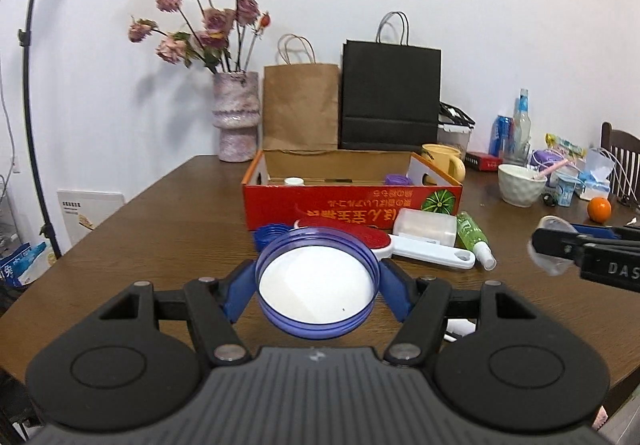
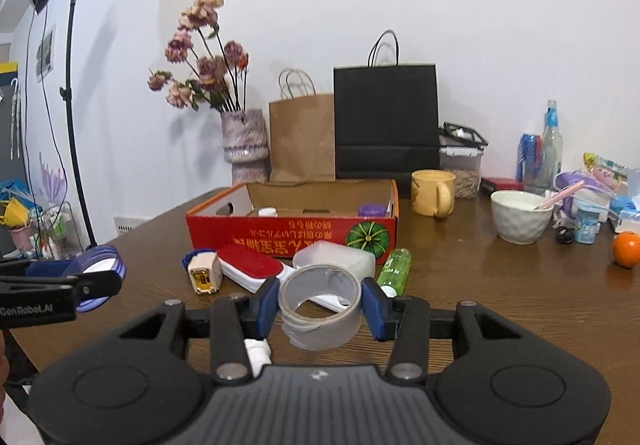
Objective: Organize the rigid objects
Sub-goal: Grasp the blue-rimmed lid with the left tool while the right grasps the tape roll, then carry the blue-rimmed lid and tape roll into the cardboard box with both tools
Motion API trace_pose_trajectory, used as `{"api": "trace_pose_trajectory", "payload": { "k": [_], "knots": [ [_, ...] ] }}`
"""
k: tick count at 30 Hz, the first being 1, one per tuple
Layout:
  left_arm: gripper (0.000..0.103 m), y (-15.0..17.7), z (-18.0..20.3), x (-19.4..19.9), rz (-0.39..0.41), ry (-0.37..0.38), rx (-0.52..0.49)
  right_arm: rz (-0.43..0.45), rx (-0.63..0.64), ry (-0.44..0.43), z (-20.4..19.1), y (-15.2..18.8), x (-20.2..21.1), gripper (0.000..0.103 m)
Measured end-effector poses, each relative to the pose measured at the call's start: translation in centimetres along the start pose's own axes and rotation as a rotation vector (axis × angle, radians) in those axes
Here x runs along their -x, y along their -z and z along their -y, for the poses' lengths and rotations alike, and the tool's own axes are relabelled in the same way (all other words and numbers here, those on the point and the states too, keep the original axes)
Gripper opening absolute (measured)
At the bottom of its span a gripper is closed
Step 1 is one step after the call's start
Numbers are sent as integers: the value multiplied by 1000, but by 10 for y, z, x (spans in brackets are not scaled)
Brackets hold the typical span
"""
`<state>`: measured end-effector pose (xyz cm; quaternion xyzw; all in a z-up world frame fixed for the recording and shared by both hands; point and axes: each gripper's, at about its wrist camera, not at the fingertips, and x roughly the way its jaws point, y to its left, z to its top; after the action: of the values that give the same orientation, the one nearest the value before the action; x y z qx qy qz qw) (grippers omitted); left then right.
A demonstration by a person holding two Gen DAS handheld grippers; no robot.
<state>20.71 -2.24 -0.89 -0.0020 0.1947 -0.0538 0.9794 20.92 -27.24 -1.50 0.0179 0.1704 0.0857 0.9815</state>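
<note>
- Two tools are up over the bench [image 1: 168,205], and each is pinching something: our left tool [image 1: 316,287] clamps a blue lid [image 1: 316,285] with a white inside between its blue fingers [image 1: 240,291], and our right tool [image 2: 320,307] clamps a roll of grey tape [image 2: 320,315] the same way.
- From the right wrist view we see the left tool [image 2: 72,285] at the far left with the blue lid [image 2: 102,265] in it, held above the bench [image 2: 500,293].
- From the left wrist view the right tool [image 1: 560,245] shows at the far right edge with the tape [image 1: 550,245] in its grip, though blurred.
- Ahead of both tools sits an open red box [image 1: 352,201], with a small white cap and a purple lid inside it.
- Just in front of the box lie a red-faced brush with a white handle [image 2: 256,267], a frosted plastic case [image 2: 340,257] and a green spray bottle [image 2: 394,269], close together.
- Beside the brush's left end lies a small cream charger [image 2: 205,273].
- Behind the box stand a vase of dried roses [image 1: 236,117], a brown paper bag [image 1: 300,105] and a black paper bag [image 1: 390,97].
- To the right we see a yellow mug [image 2: 434,191], a white bowl [image 2: 520,217] and an orange [image 2: 626,249].
</note>
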Motion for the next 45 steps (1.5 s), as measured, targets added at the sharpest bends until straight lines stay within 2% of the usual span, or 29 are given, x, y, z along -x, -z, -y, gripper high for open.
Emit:
{"api": "trace_pose_trajectory", "payload": {
  "k": [4, 8, 19, 28, 35, 45],
  "knots": [
    [67, 2, -6, 16, 26, -14, 11, 60, -6, 5, -5, 0, 23, 43],
    [67, 3, -9, 30, 49, -15, 21, 76, 2, 2, -8, 1, 37, 43],
    [67, -1, -12, 27, 56, -7, 23, 78, 4, -3, -11, -6, 31, 43],
    [67, -24, -16, -12, 54, -7, 25, 63, 21, -24, -6, -31, -13, 43],
    [67, -51, -23, -65, 46, -22, 3, 25, 19, -36, 4, -55, -68, 43],
    [67, -92, -34, -142, 28, -3, 9, -13, 4, -51, 23, -97, -150, 43]
  ]
}}
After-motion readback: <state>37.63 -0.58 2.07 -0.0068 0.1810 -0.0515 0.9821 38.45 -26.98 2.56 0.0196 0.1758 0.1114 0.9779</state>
